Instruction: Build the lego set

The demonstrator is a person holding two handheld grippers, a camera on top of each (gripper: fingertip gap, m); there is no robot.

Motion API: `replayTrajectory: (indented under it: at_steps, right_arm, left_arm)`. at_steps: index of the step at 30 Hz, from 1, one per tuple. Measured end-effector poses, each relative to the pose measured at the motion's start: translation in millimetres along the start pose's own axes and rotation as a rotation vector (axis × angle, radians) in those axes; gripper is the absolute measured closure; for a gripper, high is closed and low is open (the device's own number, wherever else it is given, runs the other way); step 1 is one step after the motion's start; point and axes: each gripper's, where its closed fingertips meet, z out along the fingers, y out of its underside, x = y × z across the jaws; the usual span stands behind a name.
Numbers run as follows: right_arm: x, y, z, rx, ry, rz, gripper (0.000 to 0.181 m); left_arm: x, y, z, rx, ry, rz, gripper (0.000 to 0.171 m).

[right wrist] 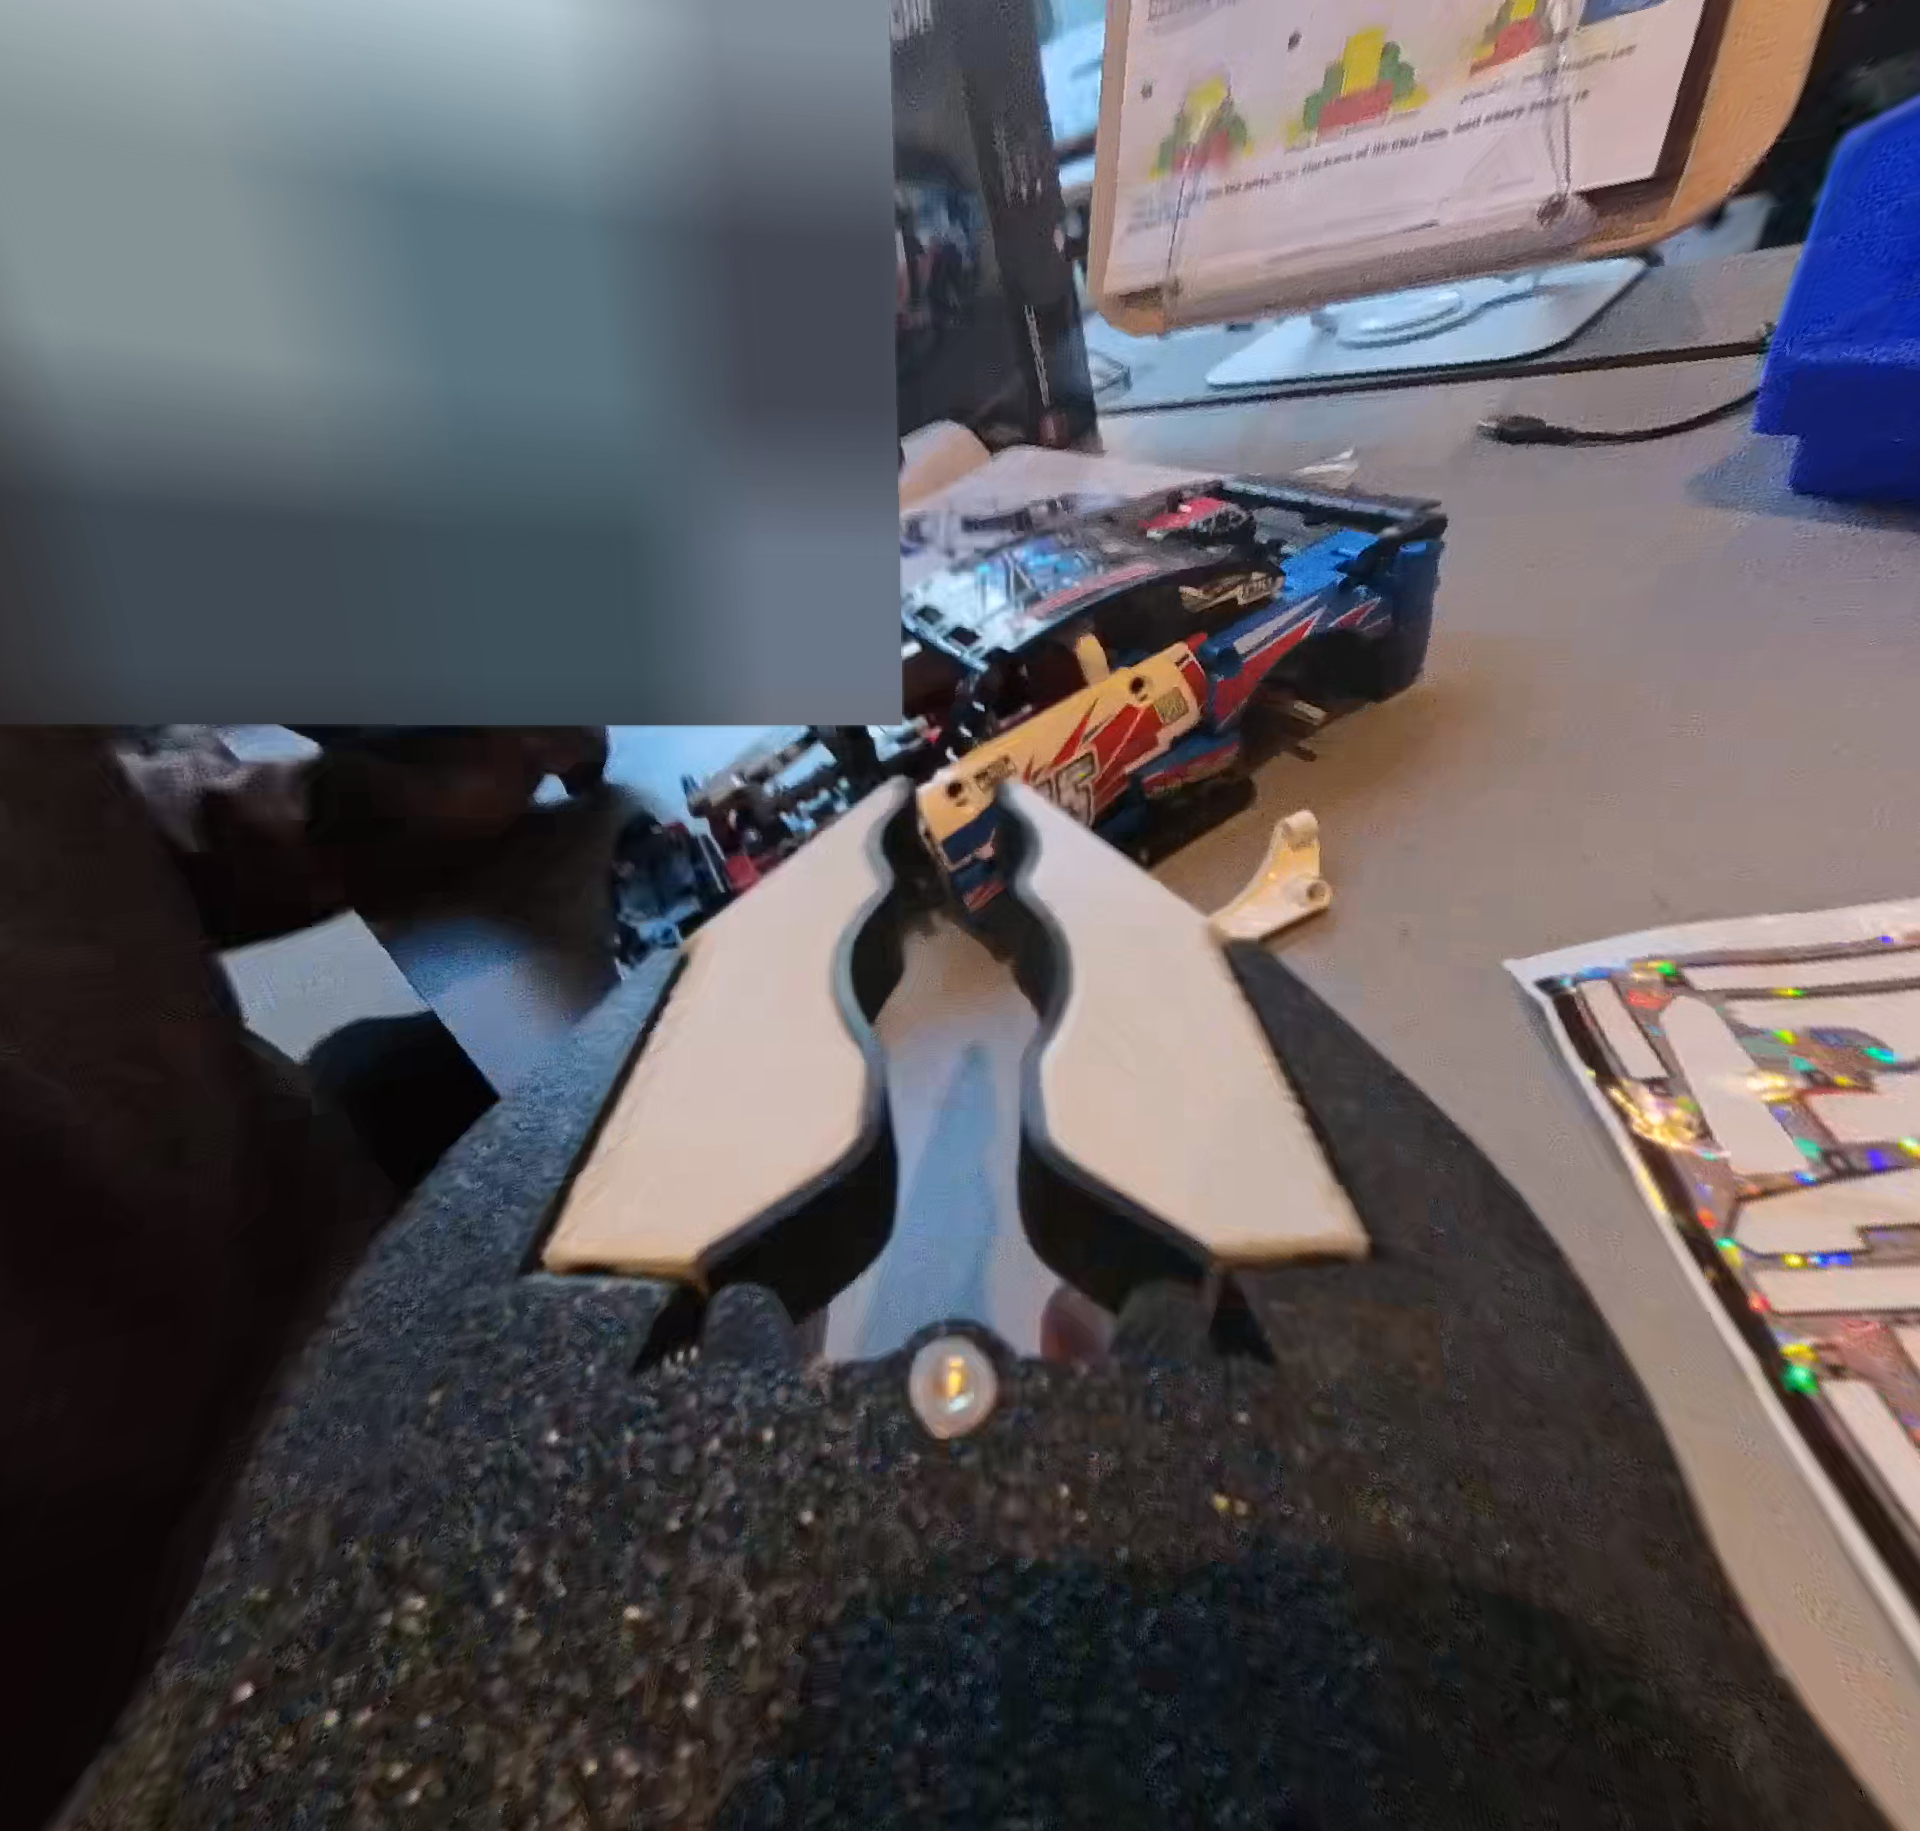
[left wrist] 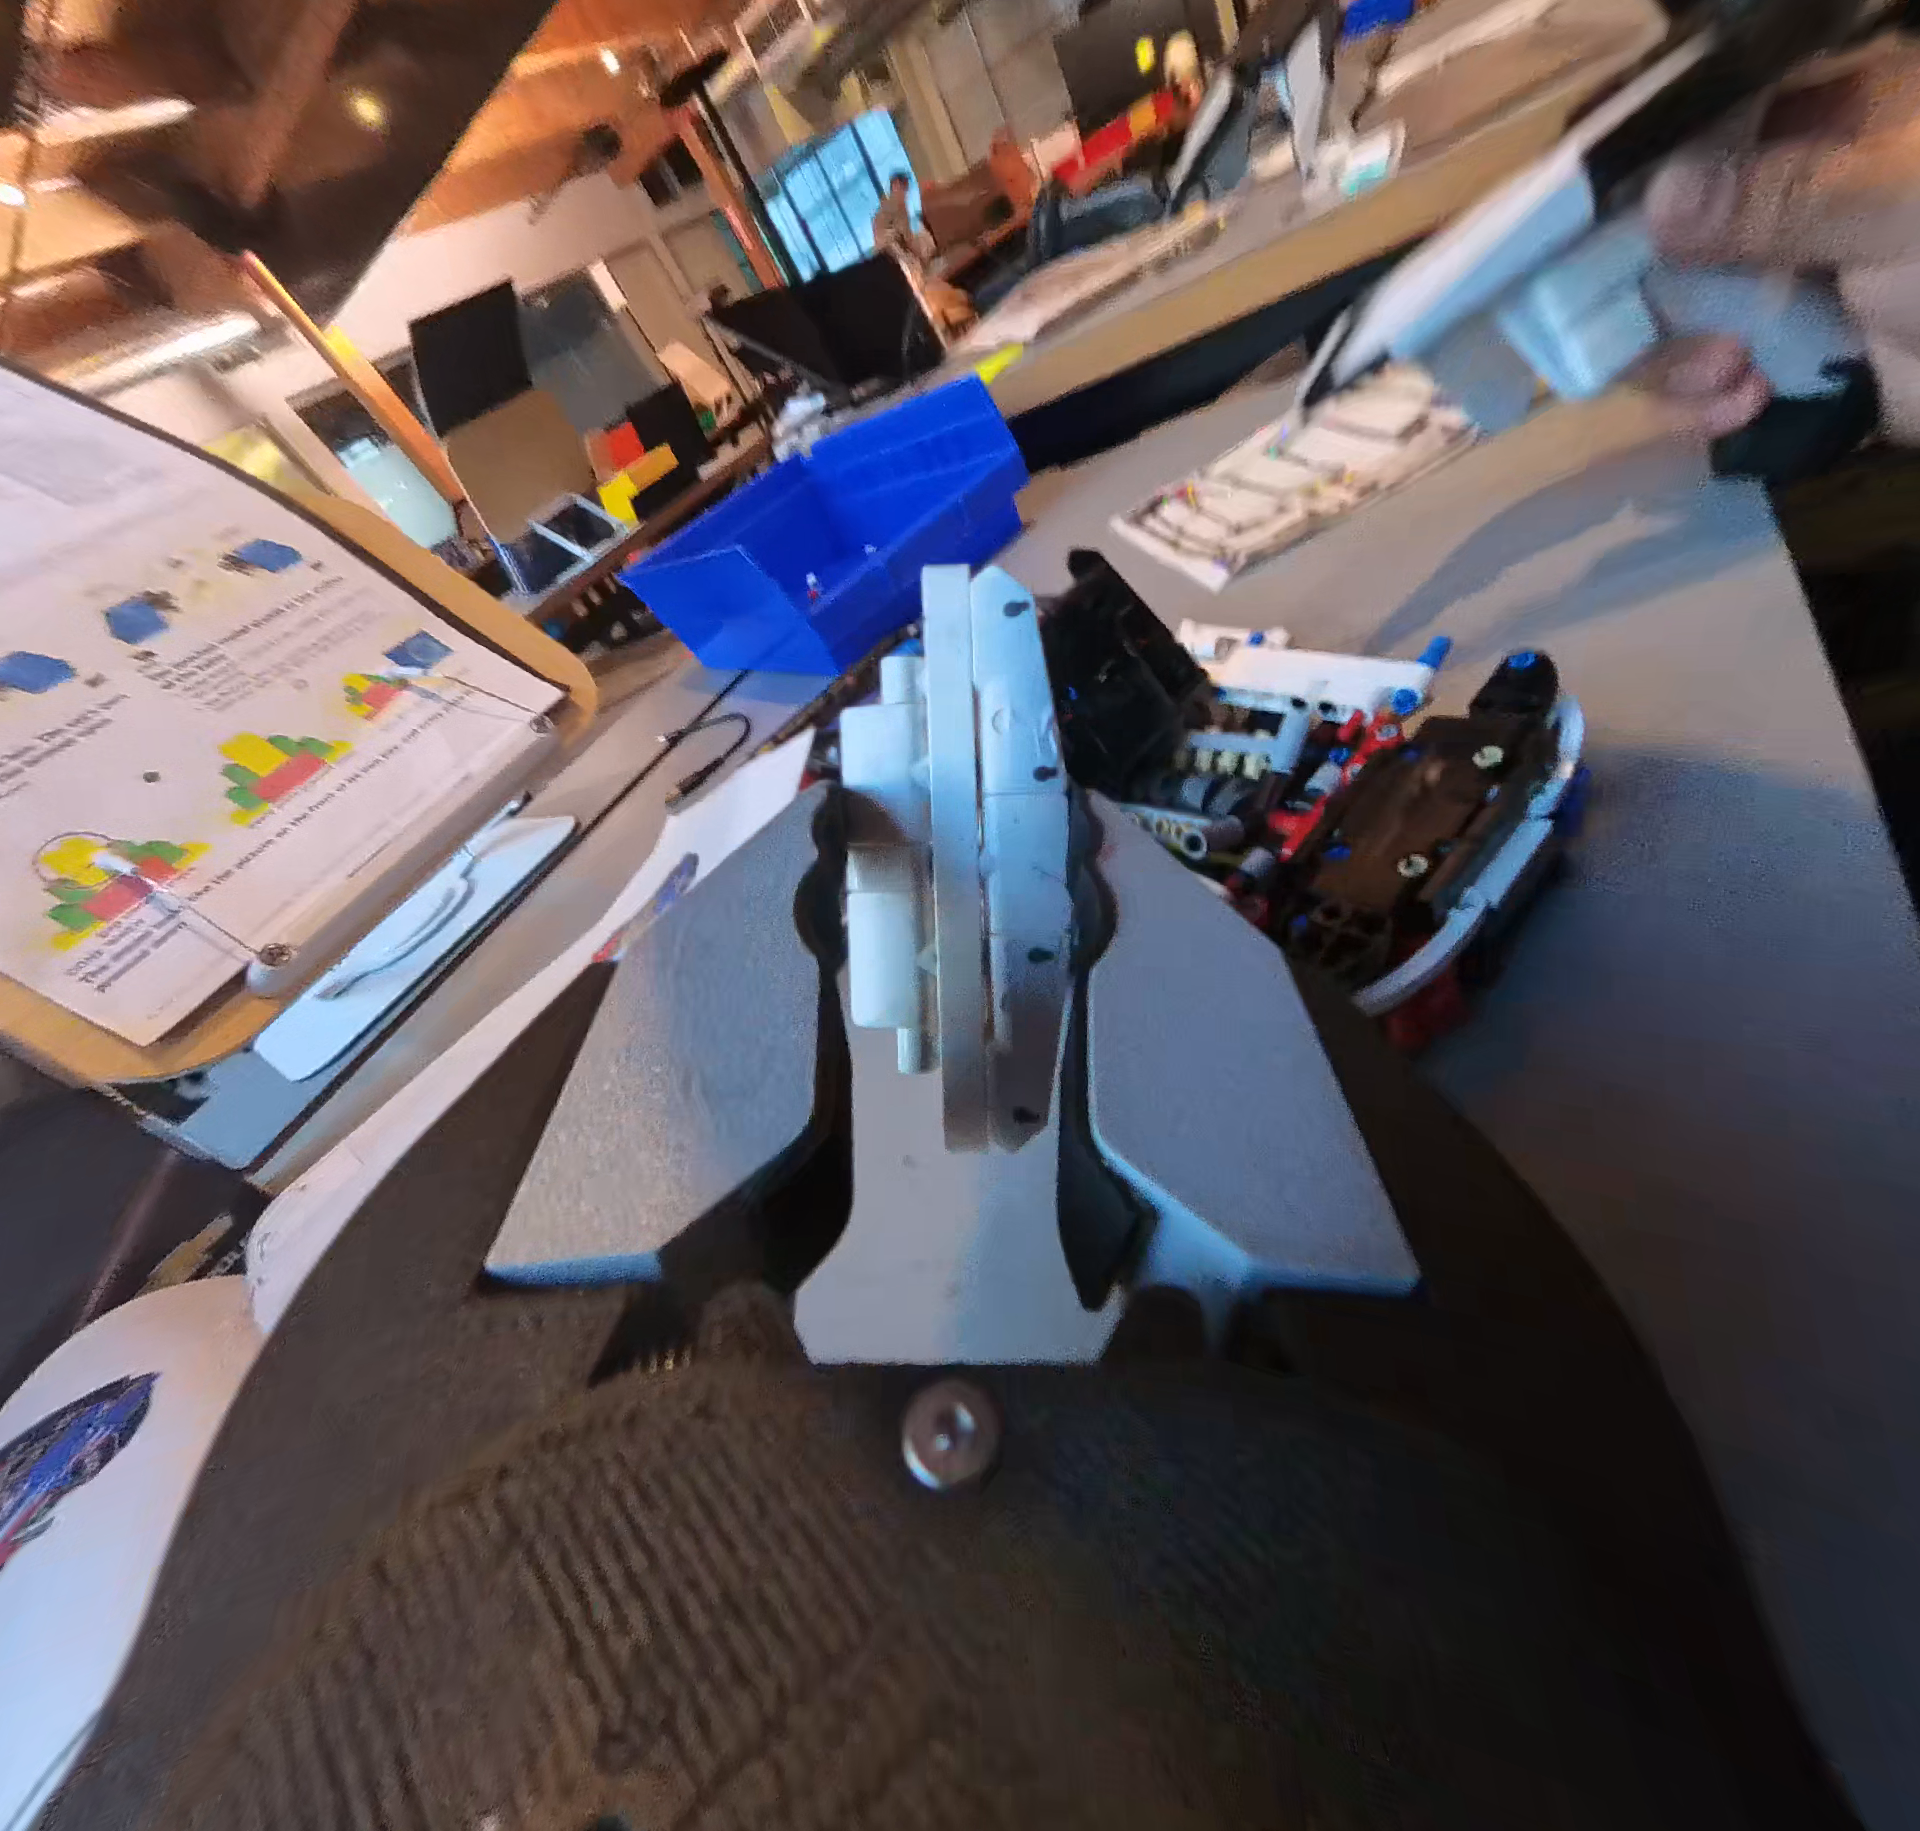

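My left gripper point(left wrist: 961, 846) is shut on a white Lego panel assembly point(left wrist: 987, 805) and holds it upright above the table. Just beyond it to the right lies the partly built Lego car point(left wrist: 1434, 825), showing dark, red and white parts. In the right wrist view the car point(right wrist: 1195, 659) shows its blue, red and white stickered body. My right gripper point(right wrist: 958, 799) is almost shut, with a narrow gap at the tips and nothing visibly held; the car's nose shows through the gap. A loose white Lego piece point(right wrist: 1278, 882) lies beside the right finger. The right gripper also shows blurred in the left wrist view point(left wrist: 1496, 327).
A blue bin point(left wrist: 831, 555) stands behind the car. An instruction board on a stand point(left wrist: 208, 721) is at the left, also in the right wrist view point(right wrist: 1382, 88). A sticker sheet point(right wrist: 1766, 1137) lies on the grey table point(right wrist: 1610, 690). A black cable point(right wrist: 1621, 425) runs near the stand.
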Motion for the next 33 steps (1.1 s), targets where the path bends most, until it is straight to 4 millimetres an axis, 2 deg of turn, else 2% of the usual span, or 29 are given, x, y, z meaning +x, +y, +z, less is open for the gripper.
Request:
replayTrajectory:
  at_steps: [1, 3, 4, 6, 8, 9, 10, 11, 13, 14, 16, 17, 19, 21, 24, 28, 32, 33]
  right_arm:
    - [0, -6, -5, 0.069, -0.035, 0.067, 0.181]
    - [5, -2, -12, 0.149, -0.077, 0.235, 0.181]
    - [2, 1, -11, 0.143, -0.102, 0.263, 0.181]
    - [1, 6, -1, 0.06, -0.067, 0.224, 0.168]
    - [-8, 18, 9, -0.041, -0.13, 0.235, 0.181]
    - [-12, 21, 11, -0.067, -0.17, 0.256, 0.174]
    - [-17, 19, 9, -0.056, -0.219, 0.262, 0.169]
    - [-23, 15, 5, -0.022, -0.267, 0.248, 0.179]
    - [-25, 7, 1, 0.024, -0.287, 0.242, 0.181]
    - [-22, 7, 2, 0.019, -0.268, 0.27, 0.177]
    - [-16, 14, 9, -0.037, -0.223, 0.312, 0.146]
    - [-16, 19, 12, -0.074, -0.22, 0.313, 0.141]
    - [-25, 29, 21, -0.165, -0.253, 0.315, 0.143]
    - [-33, 40, 28, -0.277, -0.276, 0.317, 0.132]
    - [-44, 56, 28, -0.407, -0.288, 0.338, 0.148]
    - [-68, 48, 30, -0.397, -0.404, 0.524, 0.156]
    - [-64, 58, 39, -0.433, -0.386, 0.622, 0.156]
    - [-67, 57, 40, -0.429, -0.408, 0.646, 0.162]
  left_arm:
    - [4, 4, 5, -0.031, 0.018, 0.012, 0.132]
    - [5, 9, 10, -0.073, 0.03, -0.003, 0.132]
    - [4, 9, 10, -0.075, 0.035, -0.017, 0.132]
    - [5, 7, 9, -0.058, 0.057, -0.032, 0.132]
    - [9, 4, 7, -0.035, 0.076, -0.016, 0.132]
    - [13, 1, 6, -0.011, 0.097, -0.008, 0.132]
    - [18, -2, 4, 0.012, 0.135, -0.01, 0.132]
    - [19, -6, 3, 0.037, 0.158, -0.031, 0.132]
    - [13, -9, 4, 0.061, 0.167, -0.104, 0.132]
    - [10, -7, 5, 0.045, 0.15, -0.122, 0.132]
    - [14, -5, 6, 0.024, 0.178, -0.115, 0.132]
    - [20, -4, 7, 0.008, 0.216, -0.104, 0.132]
    - [34, -1, 11, -0.029, 0.308, -0.086, 0.132]
    - [55, 6, 16, -0.151, 0.465, -0.081, 0.131]
    - [68, -13, 19, -0.216, 0.573, -0.063, 0.132]
    - [80, -2, 17, -0.378, 0.715, -0.004, 0.132]
    - [85, 10, 19, -0.439, 0.766, 0.073, 0.132]
    - [86, 10, 19, -0.452, 0.79, 0.076, 0.131]
